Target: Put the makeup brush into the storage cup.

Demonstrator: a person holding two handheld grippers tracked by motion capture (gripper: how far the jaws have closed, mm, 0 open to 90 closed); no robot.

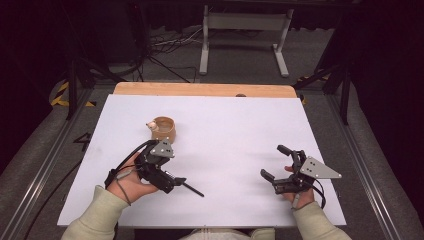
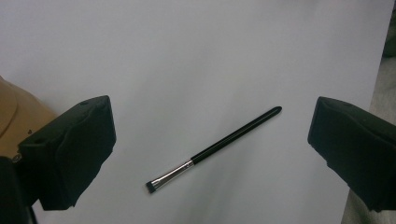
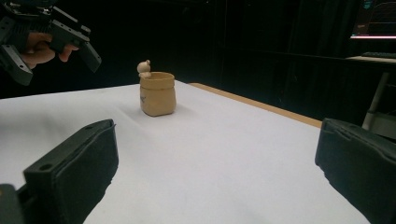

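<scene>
Left gripper view has the left gripper (image 2: pixel 212 154) hovering jaws-wide over the brush (image 2: pixel 215 148), lying flat on the white table (image 2: pixel 196 56) near the cup (image 1: pixel 164 129). Handle's super thin, so I'd guess it rolls or skids if the jaws close off-center. Right gripper (image 1: pixel 279 162) is also wide open, holding nothing.

In the high view, the bristle end of the slim black make-up brush (image 1: pixel 192 189) is covered by the left gripper (image 1: pixel 167 181). In the left gripper view, the tan sack-shaped ceramic cup (image 2: pixel 14 112) is cut off by the left edge and partly hidden behind a jaw. The small print on the cup's side cannot be read.
</scene>
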